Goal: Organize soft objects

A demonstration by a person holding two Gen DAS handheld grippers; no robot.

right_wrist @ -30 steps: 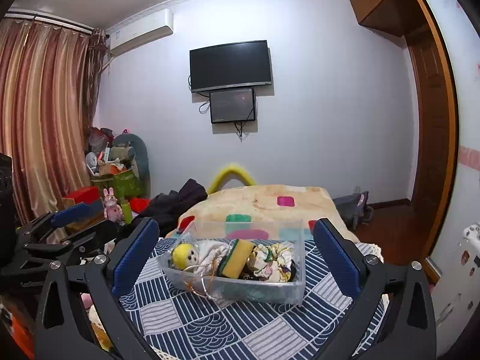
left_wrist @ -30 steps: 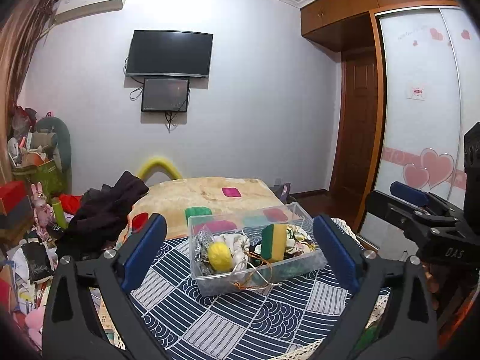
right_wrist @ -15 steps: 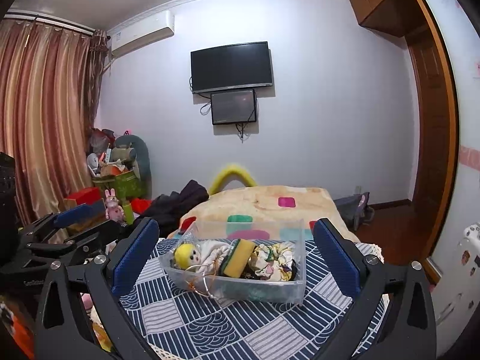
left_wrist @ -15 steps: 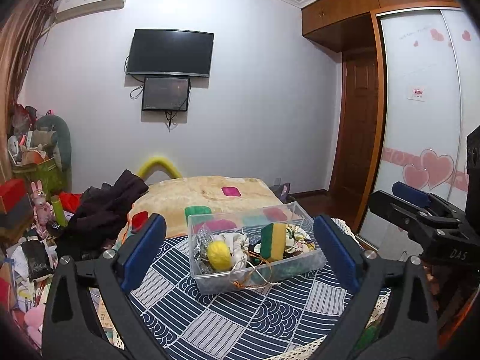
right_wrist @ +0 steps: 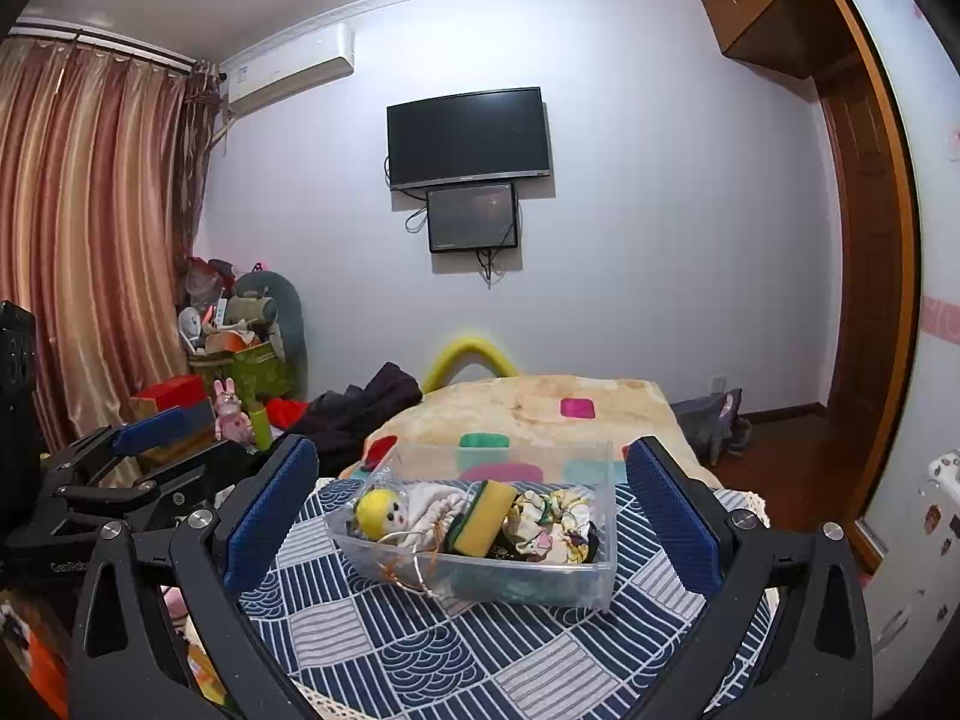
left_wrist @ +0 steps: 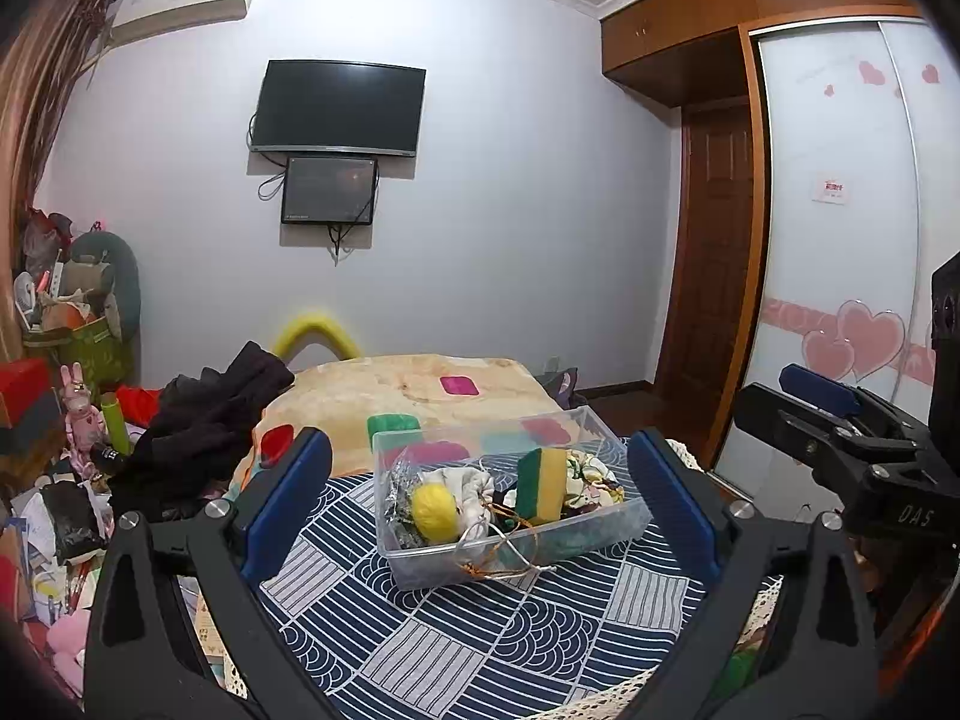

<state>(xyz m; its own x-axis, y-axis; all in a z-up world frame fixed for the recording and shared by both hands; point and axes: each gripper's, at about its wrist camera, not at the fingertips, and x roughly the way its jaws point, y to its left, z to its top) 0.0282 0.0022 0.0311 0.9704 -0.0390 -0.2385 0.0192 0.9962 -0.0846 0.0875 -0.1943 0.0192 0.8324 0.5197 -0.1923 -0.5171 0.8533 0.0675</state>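
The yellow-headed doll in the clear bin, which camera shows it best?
The right wrist view. There the yellow-headed doll faces the camera, so its eyes and mouth show above the clear bin wall. In the left wrist view the doll shows only as a plain yellow ball with white cloth beside it, no face.

Table (left_wrist: pixel 480 648) (right_wrist: pixel 420 654) covered by a navy/white patchwork cloth (left_wrist: pixel 600 618) (right_wrist: pixel 528 660) with wave and stripe panels, lace trim at the near edge. One clear plastic bin (left_wrist: pixel 624 519) (right_wrist: pixel 603 576) sits directly on the cloth, roughly mid-table, angled to the edge. A thin cord (left_wrist: pixel 504 567) (right_wrist: pixel 408 579) hangs out over the bin's near wall and touches the cloth. Bed (left_wrist: pixel 408 384) (right_wrist: pixel 540 405) just behind the table, under a beige blanket with coloured patches; dark clothes (left_wrist: pixel 210 420) (right_wrist: pixel 360 408) piled on its left side.
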